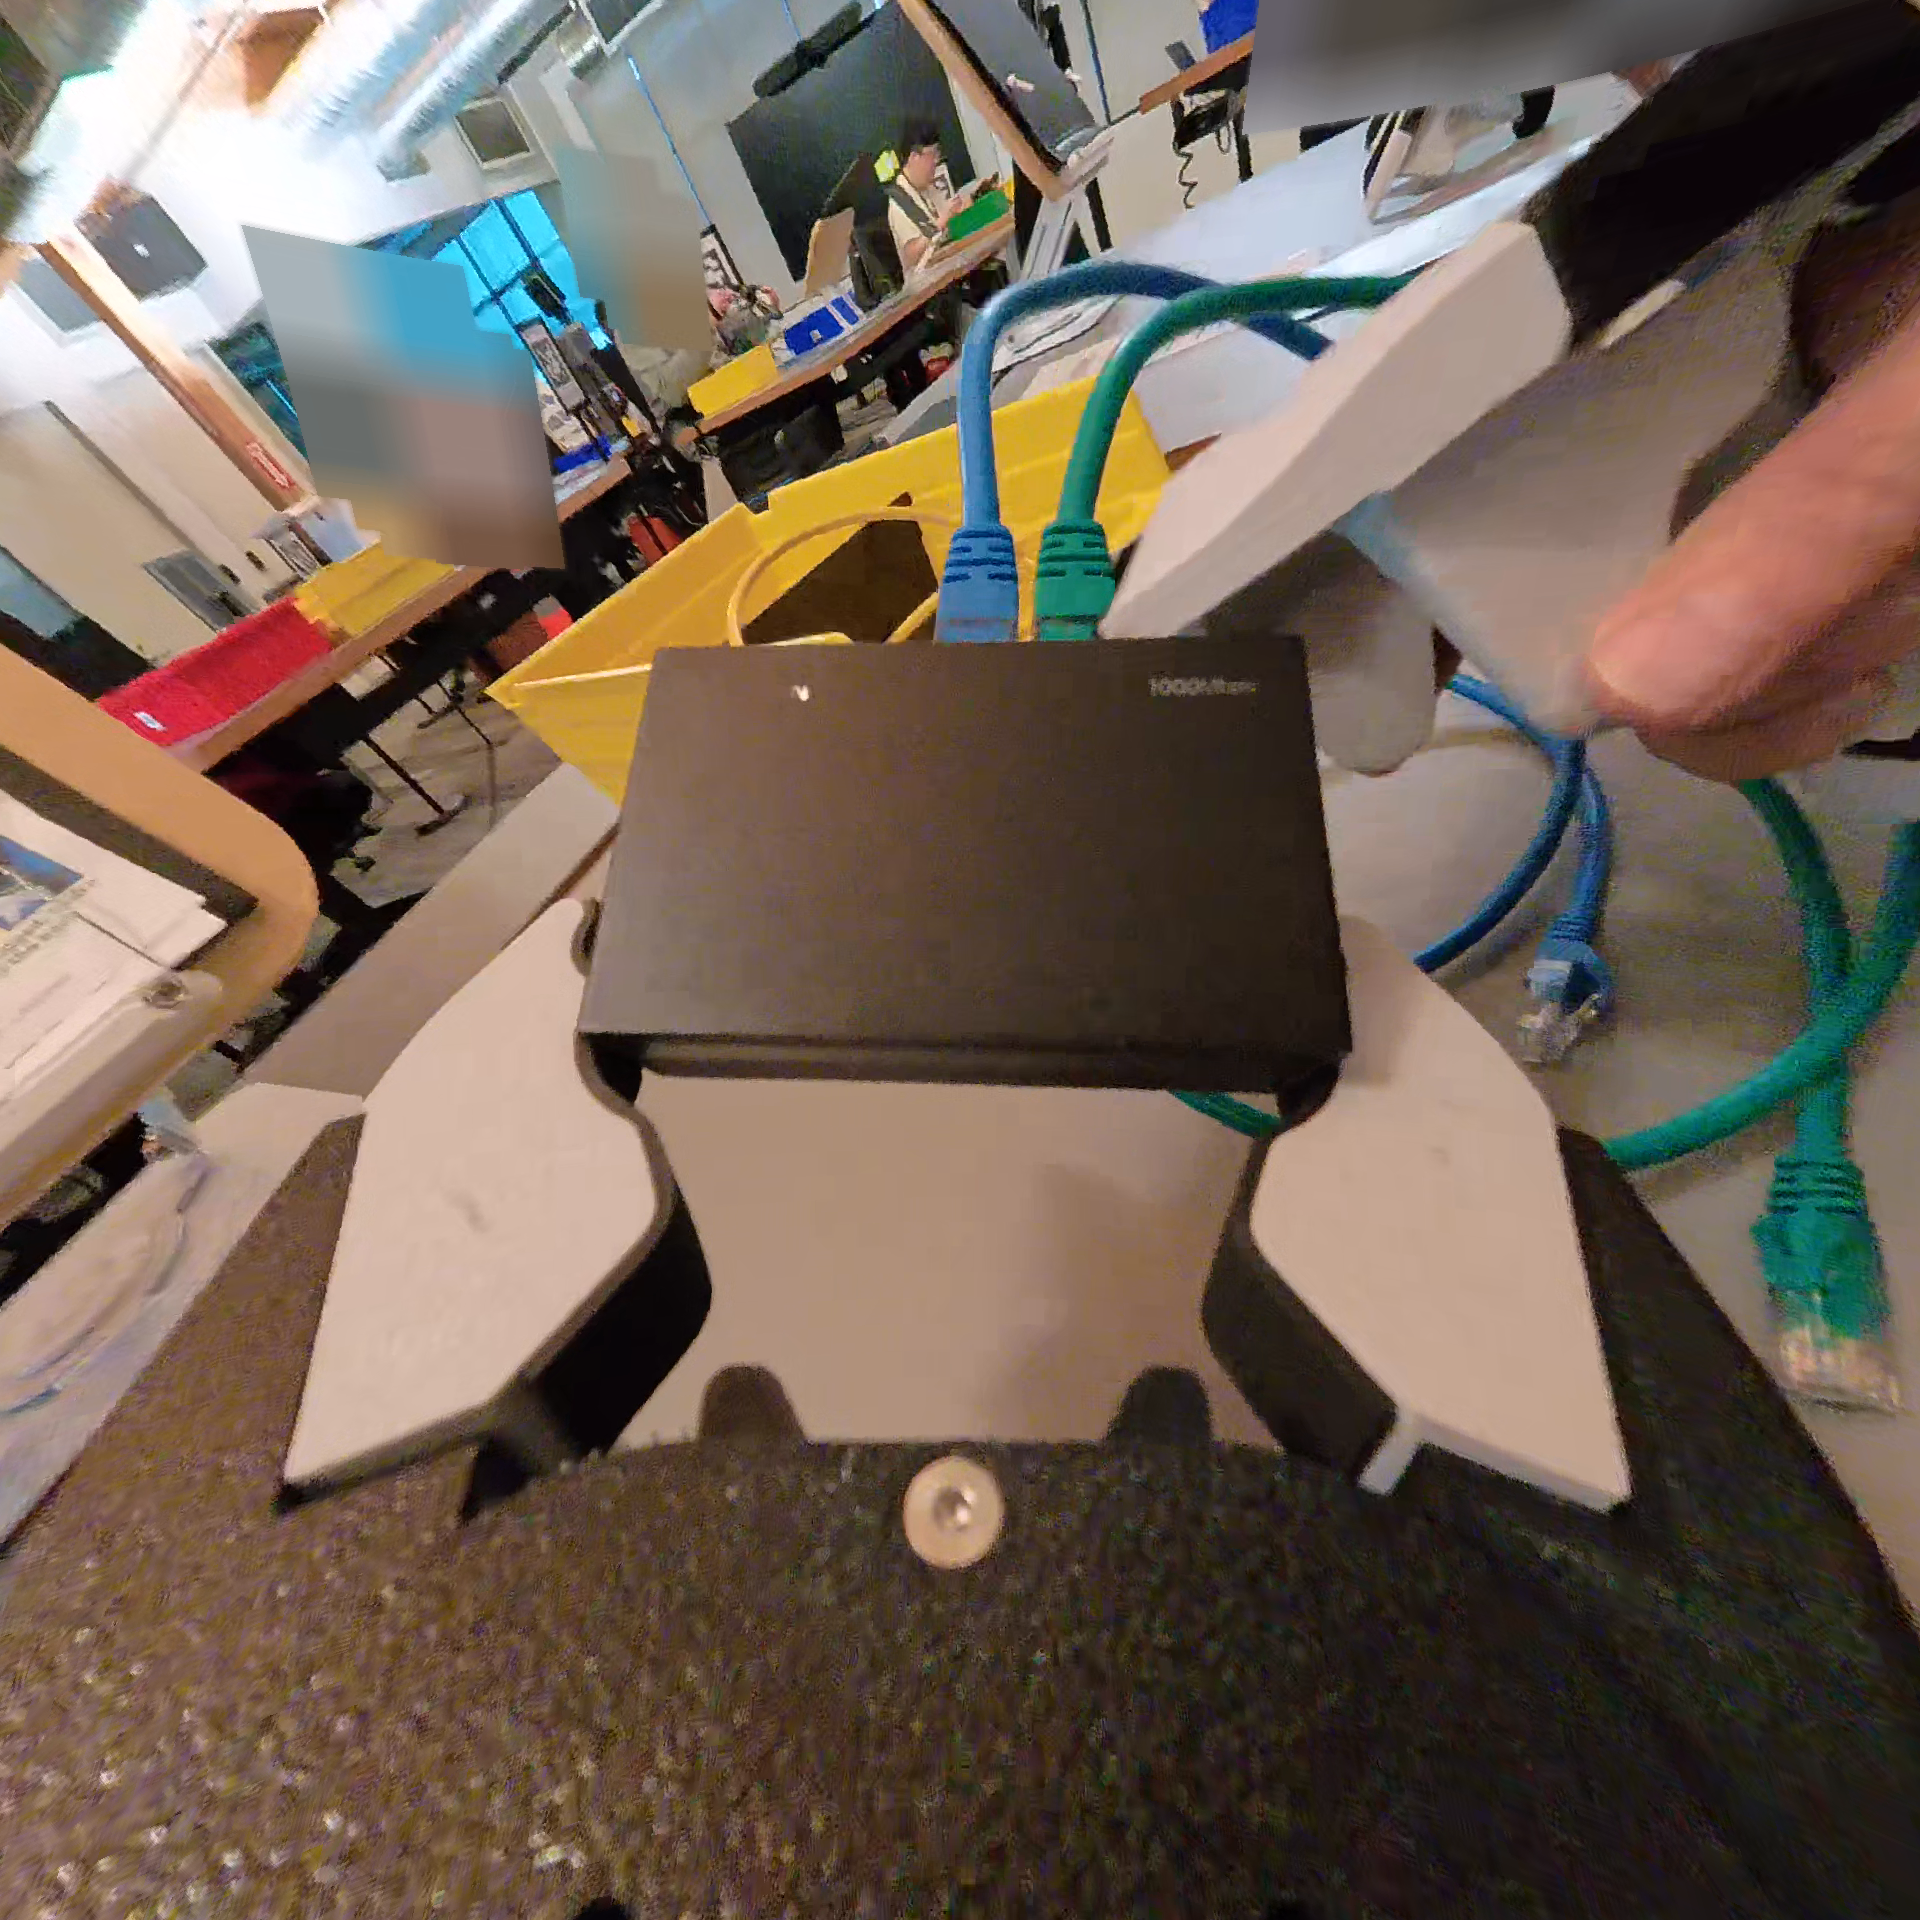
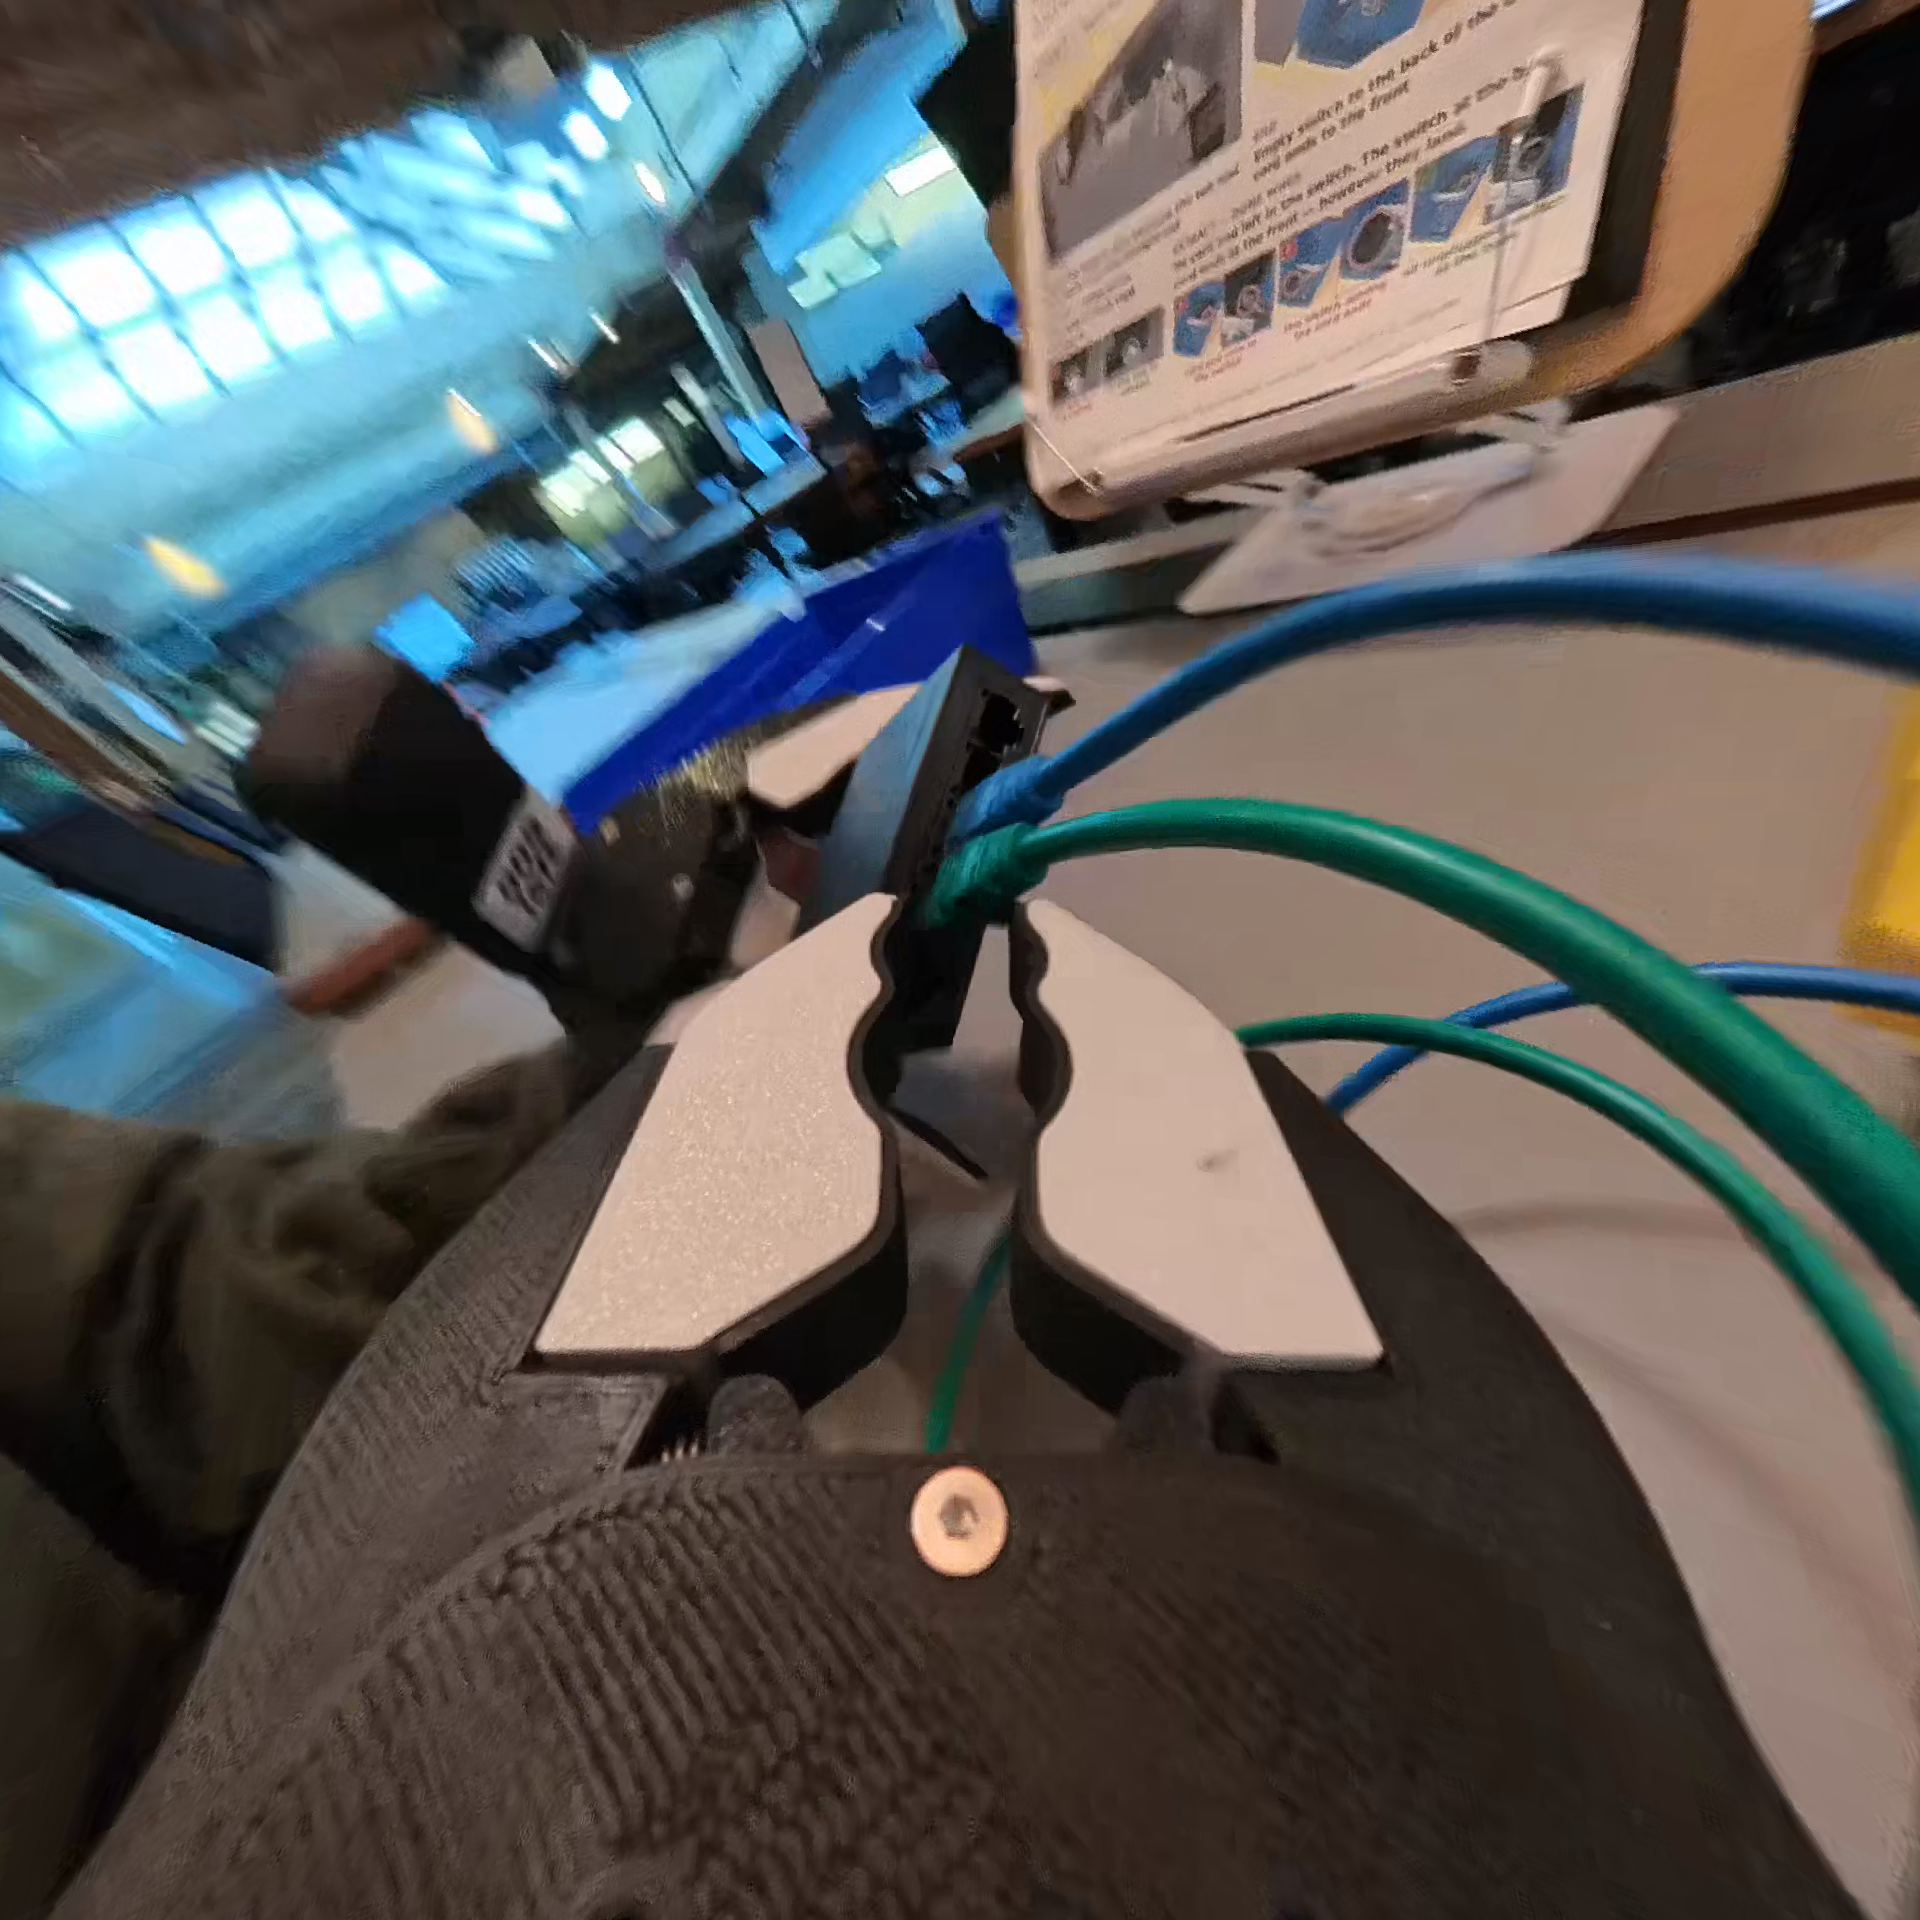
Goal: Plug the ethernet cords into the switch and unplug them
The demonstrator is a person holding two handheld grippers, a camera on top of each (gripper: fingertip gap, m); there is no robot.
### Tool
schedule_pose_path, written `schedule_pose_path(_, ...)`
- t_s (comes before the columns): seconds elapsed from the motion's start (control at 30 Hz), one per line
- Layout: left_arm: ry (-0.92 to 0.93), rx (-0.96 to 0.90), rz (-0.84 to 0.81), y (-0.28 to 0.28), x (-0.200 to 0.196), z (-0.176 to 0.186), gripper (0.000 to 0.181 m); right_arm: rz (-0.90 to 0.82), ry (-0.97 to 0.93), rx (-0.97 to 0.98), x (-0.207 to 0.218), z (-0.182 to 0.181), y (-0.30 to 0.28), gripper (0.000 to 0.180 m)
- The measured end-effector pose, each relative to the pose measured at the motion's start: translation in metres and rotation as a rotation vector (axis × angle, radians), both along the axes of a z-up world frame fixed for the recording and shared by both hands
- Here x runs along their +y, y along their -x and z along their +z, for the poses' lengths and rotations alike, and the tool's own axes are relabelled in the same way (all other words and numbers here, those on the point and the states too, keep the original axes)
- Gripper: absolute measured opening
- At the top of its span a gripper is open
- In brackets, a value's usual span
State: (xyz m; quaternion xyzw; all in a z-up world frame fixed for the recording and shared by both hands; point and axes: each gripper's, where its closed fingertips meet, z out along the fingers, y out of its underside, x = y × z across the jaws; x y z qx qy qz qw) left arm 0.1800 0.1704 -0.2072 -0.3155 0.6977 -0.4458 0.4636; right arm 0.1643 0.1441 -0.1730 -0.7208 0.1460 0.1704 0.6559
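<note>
Left gripper (image 1: pixel 961 997) clamped on black switch (image 1: pixel 966 852), held above grey table (image 1: pixel 1662 935). Blue cord (image 1: pixel 977 582) and green cord (image 1: pixel 1070 577) seated side by side in its far face. Right gripper (image 2: pixel 951 925) parted, fingertips just short of green plug. Likely risk: angled pull snagging the latch or twisting switch loose.

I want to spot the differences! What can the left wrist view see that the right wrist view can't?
Only the left view shows the yellow bin and the loose blue plug and loose green plug lying on the table. Only the right view shows the box's empty sockets and a paper sheet. Both show the black box, held by the left claw, with the blue cord and green cord plugged in.
</note>
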Motion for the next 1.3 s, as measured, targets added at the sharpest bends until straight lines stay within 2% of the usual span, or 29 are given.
schedule_pose_path(0.03,0.033,0.027,-0.003,-0.001,0.002,-0.003,0.121,-0.016,0.066,-0.092,-0.006,-0.004,0.001,0.019)
schedule_pose_path(0.1,0.089,0.072,-0.024,-0.001,0.006,-0.006,0.121,0.009,0.184,-0.272,-0.018,-0.01,0.011,0.039)
schedule_pose_path(0.13,0.137,0.096,-0.044,0.0,0.005,-0.006,0.121,-0.006,0.215,-0.382,-0.022,-0.008,0.013,0.04)
schedule_pose_path(0.3,0.34,0.274,-0.196,0.008,-0.004,-0.016,0.121,-0.21,0.413,-1.265,-0.035,0.009,-0.012,0.047)
schedule_pose_path(0.37,0.39,0.297,-0.242,0.011,-0.008,-0.016,0.121,-0.135,0.447,-1.464,-0.027,0.006,-0.008,0.045)
schedule_pose_path(0.43,0.428,0.302,-0.295,0.015,-0.014,-0.011,0.121,-0.01,0.497,-1.521,-0.02,-0.012,-0.003,0.047)
schedule_pose_path(0.53,0.453,0.332,-0.327,0.017,-0.019,-0.013,0.121,0.038,0.472,-1.599,-0.011,-0.018,0.006,0.044)
schedule_pose_path(0.77,0.549,0.333,-0.41,0.023,-0.025,-0.003,0.121,0.012,0.484,-1.651,0.003,-0.017,0.003,0.017)
schedule_pose_path(1.07,0.715,0.349,-0.492,0.029,-0.024,0.009,0.121,0.035,0.44,-1.668,0.009,-0.006,0.01,0.017)
schedule_pose_path(1.3,0.729,0.362,-0.48,0.026,-0.023,0.006,0.121,0.063,0.463,-1.672,0.009,-0.011,0.011,0.016)
